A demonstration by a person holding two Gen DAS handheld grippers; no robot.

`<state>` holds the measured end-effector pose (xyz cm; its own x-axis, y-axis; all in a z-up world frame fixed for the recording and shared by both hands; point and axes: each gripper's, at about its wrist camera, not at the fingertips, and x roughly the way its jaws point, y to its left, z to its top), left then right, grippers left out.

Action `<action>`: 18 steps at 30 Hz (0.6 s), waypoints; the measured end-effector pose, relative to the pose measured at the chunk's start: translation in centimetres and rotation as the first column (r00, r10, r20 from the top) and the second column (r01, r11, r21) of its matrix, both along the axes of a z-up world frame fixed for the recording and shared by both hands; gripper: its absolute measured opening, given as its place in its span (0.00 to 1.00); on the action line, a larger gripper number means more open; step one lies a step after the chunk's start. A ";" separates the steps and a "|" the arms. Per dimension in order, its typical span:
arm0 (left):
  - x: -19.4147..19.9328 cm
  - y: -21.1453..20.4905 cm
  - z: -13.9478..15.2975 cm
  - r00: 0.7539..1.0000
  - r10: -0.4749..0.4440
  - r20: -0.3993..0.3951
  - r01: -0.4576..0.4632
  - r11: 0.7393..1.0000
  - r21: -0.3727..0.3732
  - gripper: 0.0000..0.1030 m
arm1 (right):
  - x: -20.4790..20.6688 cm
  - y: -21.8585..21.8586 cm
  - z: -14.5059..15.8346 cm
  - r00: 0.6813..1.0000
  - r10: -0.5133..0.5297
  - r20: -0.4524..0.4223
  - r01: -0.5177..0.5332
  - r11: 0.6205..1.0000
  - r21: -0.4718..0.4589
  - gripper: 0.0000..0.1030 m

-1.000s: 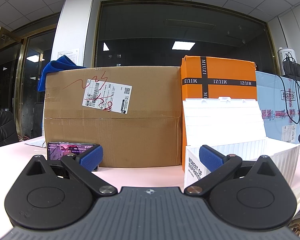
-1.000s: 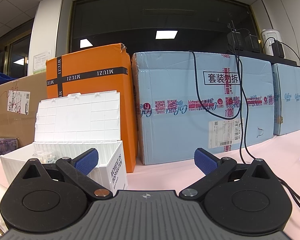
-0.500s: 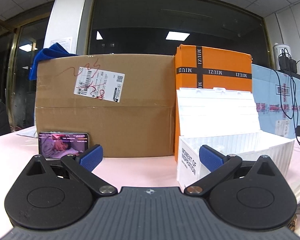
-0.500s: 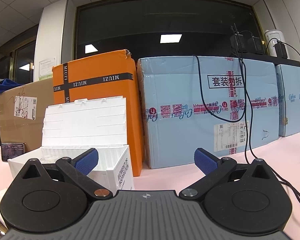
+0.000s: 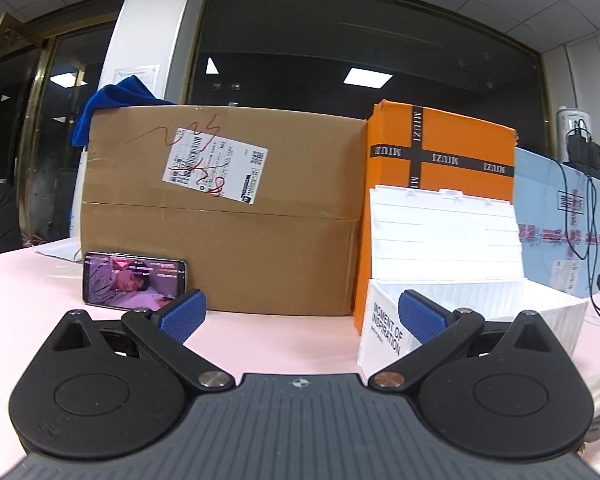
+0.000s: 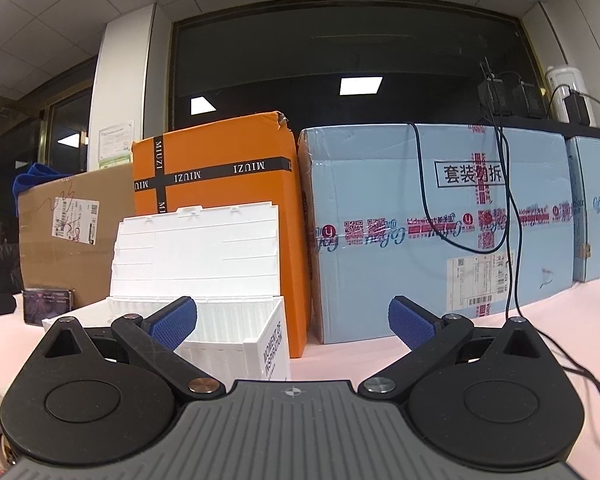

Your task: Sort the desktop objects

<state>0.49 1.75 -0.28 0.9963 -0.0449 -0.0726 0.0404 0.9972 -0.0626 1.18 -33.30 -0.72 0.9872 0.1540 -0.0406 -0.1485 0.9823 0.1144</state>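
Pink surface, cartons behind. White bin stands lid-up by the orange box. My left tool and right tool both gape wide, empty. Loose bits at frame edges; I judge sorting barely begun.

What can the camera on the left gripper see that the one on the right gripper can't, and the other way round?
Only the left wrist view shows the phone plainly, lit screen facing out, propped against the brown carton; the right view catches just its dim edge. Only the right wrist view shows the full front of the blue carton with black cables hanging over it, and a second blue carton. Both show the open white storage box, the orange MIUZI box, the pink table, and an open, empty gripper: left gripper, right gripper.
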 end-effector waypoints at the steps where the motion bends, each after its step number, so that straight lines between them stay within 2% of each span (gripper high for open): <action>1: 0.0 0.0 0.0 1.000 0.005 0.000 -0.005 1.000 0.002 1.00 | 0.0 -0.1 0.0 1.000 0.005 -0.007 -0.005 1.000 0.013 1.00; 5: -0.1 0.3 0.3 1.000 0.027 -0.003 -0.027 1.000 0.002 1.00 | 0.1 0.0 0.0 1.000 0.026 -0.017 -0.025 1.000 0.016 1.00; 9: -0.3 1.5 0.5 0.999 0.040 -0.022 -0.041 0.997 -0.059 1.00 | 0.0 -0.2 -0.1 0.996 0.080 -0.025 -0.079 0.996 0.045 1.00; 12: -0.7 2.1 0.7 0.999 0.020 -0.033 -0.023 0.995 -0.094 1.00 | 0.0 -0.2 -0.1 0.991 0.125 -0.045 -0.122 0.990 0.074 1.00; 18: -2.3 1.7 0.8 0.997 -0.059 -0.043 0.054 0.993 -0.104 1.00 | 0.0 -0.3 -0.3 0.969 0.230 -0.088 -0.215 0.964 0.155 1.00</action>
